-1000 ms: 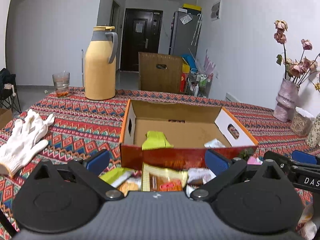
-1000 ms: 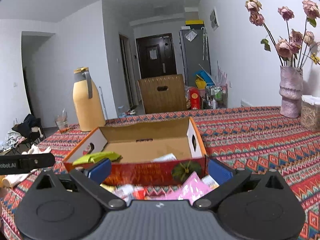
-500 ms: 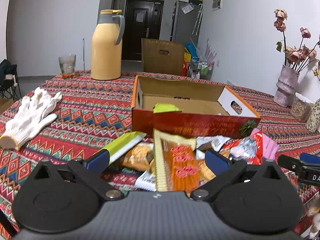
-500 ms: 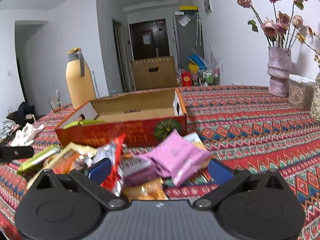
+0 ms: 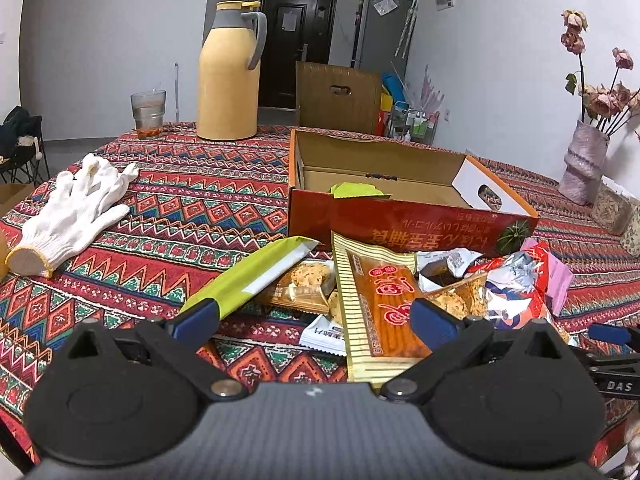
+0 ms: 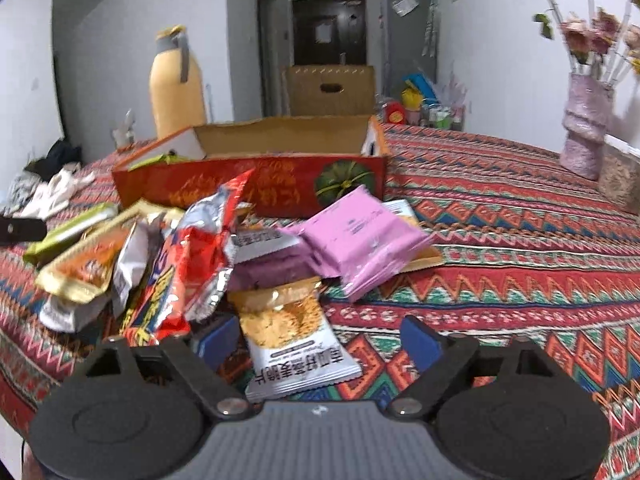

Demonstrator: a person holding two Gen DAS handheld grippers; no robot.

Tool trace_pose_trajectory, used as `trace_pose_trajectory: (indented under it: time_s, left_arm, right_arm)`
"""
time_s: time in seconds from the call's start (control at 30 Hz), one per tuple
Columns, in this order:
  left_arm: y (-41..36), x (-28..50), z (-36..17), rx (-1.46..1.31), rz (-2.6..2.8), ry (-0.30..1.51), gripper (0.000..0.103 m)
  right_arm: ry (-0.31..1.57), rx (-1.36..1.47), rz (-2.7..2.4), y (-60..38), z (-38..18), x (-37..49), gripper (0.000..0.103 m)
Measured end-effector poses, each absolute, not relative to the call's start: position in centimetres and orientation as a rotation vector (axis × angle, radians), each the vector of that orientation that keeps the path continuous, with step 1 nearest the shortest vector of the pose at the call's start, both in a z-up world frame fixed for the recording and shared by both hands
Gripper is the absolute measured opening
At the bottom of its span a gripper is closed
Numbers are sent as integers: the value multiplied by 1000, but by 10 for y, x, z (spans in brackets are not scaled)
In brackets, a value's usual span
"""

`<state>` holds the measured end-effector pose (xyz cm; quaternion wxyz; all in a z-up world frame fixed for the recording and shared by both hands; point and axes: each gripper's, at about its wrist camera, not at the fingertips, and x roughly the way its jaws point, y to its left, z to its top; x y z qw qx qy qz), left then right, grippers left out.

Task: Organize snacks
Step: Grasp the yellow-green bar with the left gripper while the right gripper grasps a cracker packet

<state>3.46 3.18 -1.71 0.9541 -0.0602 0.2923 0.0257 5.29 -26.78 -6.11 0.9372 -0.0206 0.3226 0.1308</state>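
At the far left of the patterned tablecloth, a white work glove is seen lying flat, with a glass and a tall yellow thermos jug standing behind it near the table's far edge. The left gripper is held low over the near edge with its jaws spread wide and nothing between them; its left blue pad lies just beside the lower end of a long green bar wrapper, though contact cannot be told. To the right of that wrapper, a striped orange biscuit pack is laid lengthwise between the pads, on top of clear-wrapped cookies and a small white sachet. Behind the heap, the open red cardboard box is placed, with a green packet resting inside against its front wall.

In the right wrist view, the same heap is shown from the other side: a red and silver foil bag is propped up at the left, a purple packet is tucked beneath a pink packet, and the pink packet lies just in front of the box's pumpkin picture. The right gripper is likewise held wide open and grips nothing; a white-ended cracker pack is framed between its pads. Further right, a pale vase of dried roses is seen standing well apart from the snacks.
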Motion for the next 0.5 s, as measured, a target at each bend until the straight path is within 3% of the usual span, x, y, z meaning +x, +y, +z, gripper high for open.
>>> trace_pose_trajectory:
  time_s: [0.17,0.33,0.4,0.5]
  left_arm:
    - [32,35,-19,-121,54,599,103]
    - [33,37,-21,-121,55,607,103]
    - [33,38,-22,-121,53,610,103]
    - [33,39,-23,-121,52,613,103]
  right_arm:
    - [697,-60,305,-263,-67,66,65]
    - [702,-73,314,-258,-71,68,59]
    - [692,-76,311,-258,-72,66,47]
    - [679,-83,311,-255,-72,62,42]
